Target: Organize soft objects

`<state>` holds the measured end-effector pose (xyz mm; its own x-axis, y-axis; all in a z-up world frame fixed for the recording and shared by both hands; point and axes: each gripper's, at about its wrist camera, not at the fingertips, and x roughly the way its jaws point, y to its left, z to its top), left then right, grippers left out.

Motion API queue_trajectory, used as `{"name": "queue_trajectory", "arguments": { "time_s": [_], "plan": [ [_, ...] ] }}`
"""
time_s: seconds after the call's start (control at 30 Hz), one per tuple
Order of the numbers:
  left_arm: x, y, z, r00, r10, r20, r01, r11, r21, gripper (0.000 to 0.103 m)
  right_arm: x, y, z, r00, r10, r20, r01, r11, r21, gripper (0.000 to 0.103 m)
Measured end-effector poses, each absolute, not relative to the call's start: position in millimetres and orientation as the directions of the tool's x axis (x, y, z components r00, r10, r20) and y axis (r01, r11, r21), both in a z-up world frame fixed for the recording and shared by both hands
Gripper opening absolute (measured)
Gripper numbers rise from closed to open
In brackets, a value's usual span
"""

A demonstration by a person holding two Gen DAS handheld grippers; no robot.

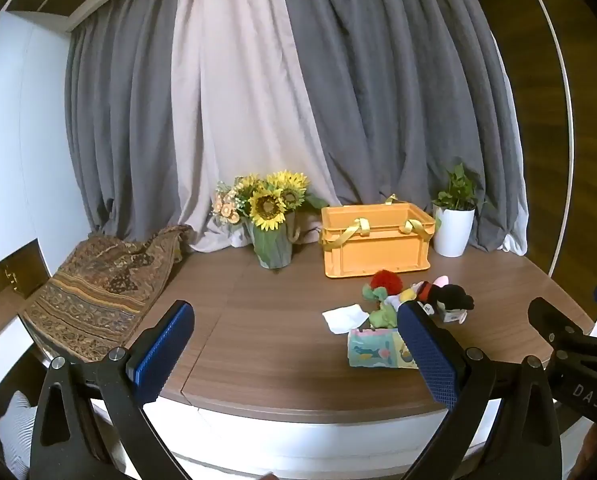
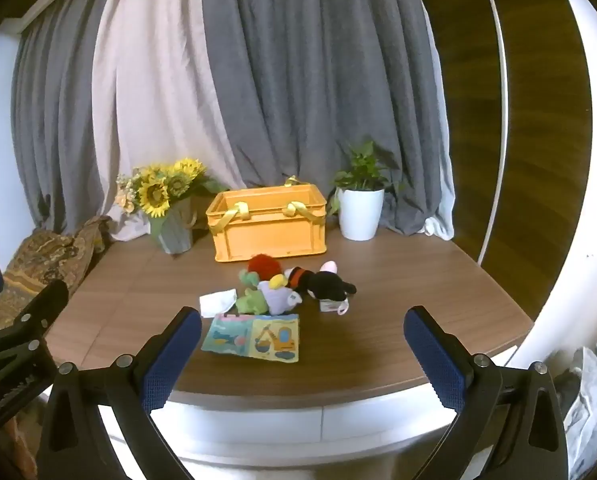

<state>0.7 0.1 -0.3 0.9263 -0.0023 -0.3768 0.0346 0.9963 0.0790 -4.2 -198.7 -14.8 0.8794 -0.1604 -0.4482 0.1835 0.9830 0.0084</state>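
A heap of soft toys lies mid-table: a black mouse plush (image 2: 330, 286) (image 1: 452, 298), a red-haired doll (image 2: 264, 266) (image 1: 385, 280), a green plush (image 2: 252, 302) (image 1: 382, 314), a white cloth (image 2: 217, 302) (image 1: 344, 317) and a pastel cloth book (image 2: 254, 338) (image 1: 372, 348). An orange crate (image 2: 268, 236) (image 1: 374, 246) with yellow handles stands behind them. My left gripper (image 1: 296, 354) is open and empty, left of the heap. My right gripper (image 2: 302, 358) is open and empty, just in front of the book.
A sunflower vase (image 2: 170, 216) (image 1: 272, 224) stands left of the crate, a white potted plant (image 2: 360, 210) (image 1: 454, 228) right of it. A patterned cloth (image 1: 98, 284) drapes over the table's left end. Grey curtains hang behind. The table's front edge (image 2: 298, 394) is curved.
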Motion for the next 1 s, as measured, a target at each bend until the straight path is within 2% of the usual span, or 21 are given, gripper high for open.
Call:
{"name": "queue_trajectory", "arguments": {
  "time_s": [0.27,1.0],
  "plan": [
    [-7,4,7,0.936,-0.005,-0.352,0.033,0.997,0.074,0.103,-9,-199,-13,0.88,-0.157,-0.449,0.181,0.983,0.011,0.103],
    [-10,-3,16,0.933,-0.019,-0.358,0.042,0.997,0.057,0.103,-16,-200,-5,0.888,-0.148,-0.435,0.178,0.984,0.027,0.103]
  ]
}}
